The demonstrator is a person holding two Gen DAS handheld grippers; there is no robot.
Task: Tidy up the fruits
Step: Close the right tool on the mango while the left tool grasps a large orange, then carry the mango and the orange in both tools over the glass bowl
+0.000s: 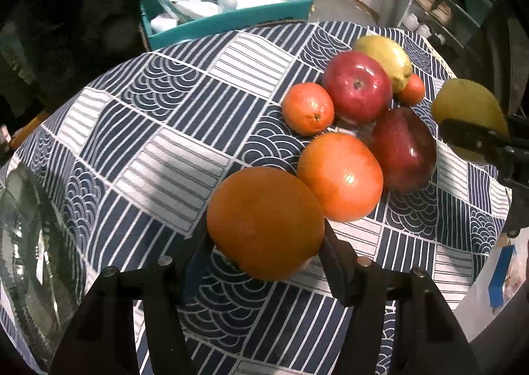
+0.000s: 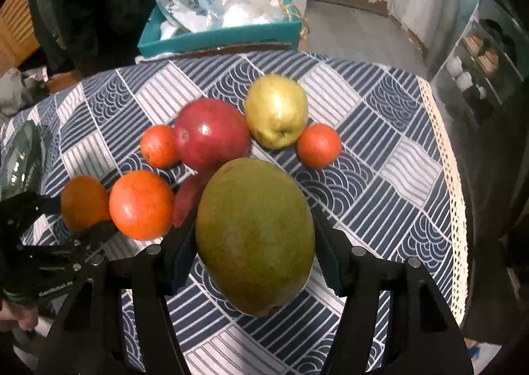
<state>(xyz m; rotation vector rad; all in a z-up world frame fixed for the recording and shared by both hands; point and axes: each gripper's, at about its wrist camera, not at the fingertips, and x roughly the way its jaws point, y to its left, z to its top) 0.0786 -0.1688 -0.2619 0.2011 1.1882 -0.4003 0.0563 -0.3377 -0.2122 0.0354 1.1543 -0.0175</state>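
- Left claw (image 1: 264,243) was clamped on a large orange (image 1: 264,223), 1 finger on each side of it, at the near end of the fruit cluster.
- Whether that orange sat on the cloth or was lifted just off it, cannot tell from the left wrist view.
- Right claw (image 2: 254,243) gripped a big green-yellow mango (image 2: 254,236) by its sides, held above the worktop (image 2: 380,150), which had a navy-and-white patterned cloth.
- From the left wrist view the same mango showed at the right edge, with a black finger of the right claw across it.
- Loose fruit on the cloth: a second orange (image 1: 340,176) touching the held orange, and a dark red mango (image 1: 405,150) just beside it.
- Behind those: a red apple (image 1: 357,87) and a small tangerine (image 1: 307,109) to its left, touching it.
- A yellow-green pear (image 2: 276,110) lay just beside the apple, and a second tangerine (image 2: 319,145) to the pear's right.
- A clear glass bowl (image 1: 29,243) sat at the left edge of the worktop, well apart from the fruit.
- A teal box (image 2: 218,34) with white plastic bags stood beyond the far edge.
- A shelf rack (image 2: 479,54) with jars stood at the far right.
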